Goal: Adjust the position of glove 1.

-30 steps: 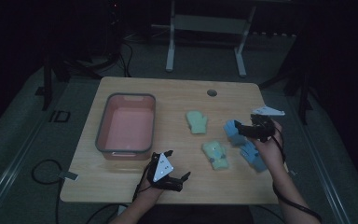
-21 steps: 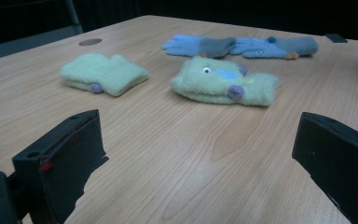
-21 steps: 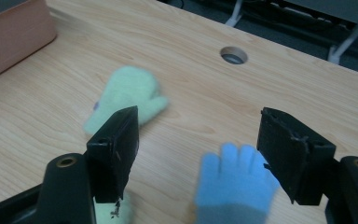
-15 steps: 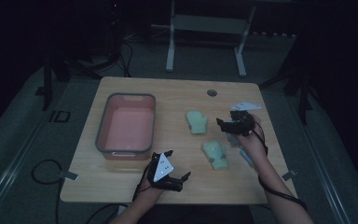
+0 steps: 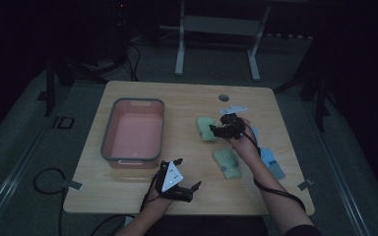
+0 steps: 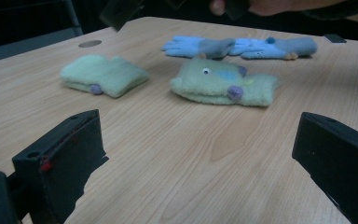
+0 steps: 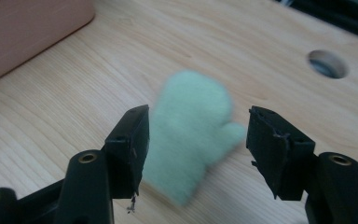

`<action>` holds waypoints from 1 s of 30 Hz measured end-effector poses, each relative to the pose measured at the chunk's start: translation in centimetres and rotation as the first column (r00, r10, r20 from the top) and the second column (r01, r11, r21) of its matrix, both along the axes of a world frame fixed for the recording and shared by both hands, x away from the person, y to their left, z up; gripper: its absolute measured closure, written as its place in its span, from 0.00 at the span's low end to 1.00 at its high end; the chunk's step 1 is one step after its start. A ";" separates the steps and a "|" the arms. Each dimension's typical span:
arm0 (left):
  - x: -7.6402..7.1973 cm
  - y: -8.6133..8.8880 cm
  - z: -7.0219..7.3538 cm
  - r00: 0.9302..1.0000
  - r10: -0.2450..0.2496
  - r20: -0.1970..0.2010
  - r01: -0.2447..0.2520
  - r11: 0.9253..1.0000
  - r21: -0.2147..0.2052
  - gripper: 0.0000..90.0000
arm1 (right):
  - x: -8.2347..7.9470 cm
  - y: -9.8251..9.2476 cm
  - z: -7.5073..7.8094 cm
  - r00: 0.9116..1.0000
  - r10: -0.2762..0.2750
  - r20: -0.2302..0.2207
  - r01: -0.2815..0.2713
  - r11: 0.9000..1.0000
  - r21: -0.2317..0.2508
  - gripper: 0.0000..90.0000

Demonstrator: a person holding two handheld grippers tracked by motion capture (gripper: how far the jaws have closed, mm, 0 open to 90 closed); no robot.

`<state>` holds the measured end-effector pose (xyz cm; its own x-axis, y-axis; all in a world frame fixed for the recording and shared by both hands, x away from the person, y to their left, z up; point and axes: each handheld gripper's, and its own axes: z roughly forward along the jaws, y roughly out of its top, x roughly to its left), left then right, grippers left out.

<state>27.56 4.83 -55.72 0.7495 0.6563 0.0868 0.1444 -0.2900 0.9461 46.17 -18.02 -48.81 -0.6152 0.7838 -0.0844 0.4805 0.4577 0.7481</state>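
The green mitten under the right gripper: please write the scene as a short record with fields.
target: green mitten, flat on the table
right gripper: over the mitten, jaws closing but apart, pads not on it
left gripper: near the table's front edge, jaws open, holding nothing
other mittens: second green mitten and two blue mittens on the table
bin: pink bin at the left, nothing in it
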 end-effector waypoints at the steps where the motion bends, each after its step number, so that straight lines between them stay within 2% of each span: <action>1: 0.0 0.0 0.0 1.000 0.000 0.001 0.000 1.000 0.000 0.02 | 0.3 0.3 -0.3 1.000 -0.008 -0.004 0.008 1.000 -0.004 0.45; 9: 0.0 0.0 0.0 1.000 -0.001 0.000 0.001 1.000 -0.003 0.02 | 2.3 2.1 -1.8 0.999 -0.023 -0.034 0.021 0.999 -0.035 0.47; 14: -0.1 0.0 0.0 1.000 0.000 0.003 0.000 1.000 -0.004 0.02 | 3.4 2.5 -2.5 0.996 -0.041 -0.073 0.040 0.999 -0.006 0.48; 21: -0.1 0.0 0.0 1.000 0.001 0.006 -0.001 1.000 -0.003 0.02 | 4.4 3.3 -3.5 0.996 -0.052 -0.078 0.049 0.998 -0.038 0.48; 27: -0.1 0.0 0.0 1.000 0.003 0.007 -0.003 1.000 -0.004 0.02 | 5.4 3.4 -4.6 0.991 -0.074 -0.109 0.068 0.996 -0.059 0.48; 30: -0.1 0.0 0.0 1.000 0.005 0.008 -0.005 1.000 -0.005 0.02 | 5.5 3.4 -5.0 0.991 -0.075 -0.108 0.067 0.995 -0.077 0.49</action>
